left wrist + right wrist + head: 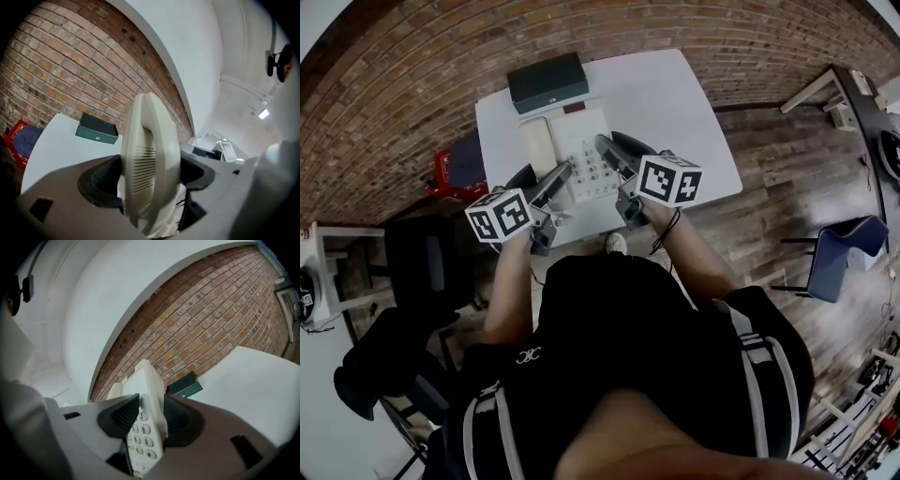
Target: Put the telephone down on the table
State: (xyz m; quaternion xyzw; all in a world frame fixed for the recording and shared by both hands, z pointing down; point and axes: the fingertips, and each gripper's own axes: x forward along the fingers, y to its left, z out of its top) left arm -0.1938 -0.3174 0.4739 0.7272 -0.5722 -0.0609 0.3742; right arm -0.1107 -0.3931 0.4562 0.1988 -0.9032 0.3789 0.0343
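Note:
A cream desk telephone (578,150), with its handset (538,145) on its left side and a keypad in the middle, is held over the white table (675,103) between both grippers. My left gripper (560,175) is shut on the phone's left side, and in the left gripper view the ribbed cream telephone (150,154) fills the gap between the dark pads (101,180). My right gripper (607,150) is shut on the right edge; in the right gripper view the telephone's keypad (143,430) shows between its pads (124,416). Both gripper views look up at the wall.
A dark green box (547,82) sits at the table's far edge, also seen as the box (97,129) and the box (183,385). A brick wall lies behind. A red item (445,171) and black chair (422,258) stand left; a blue chair (844,251) stands right.

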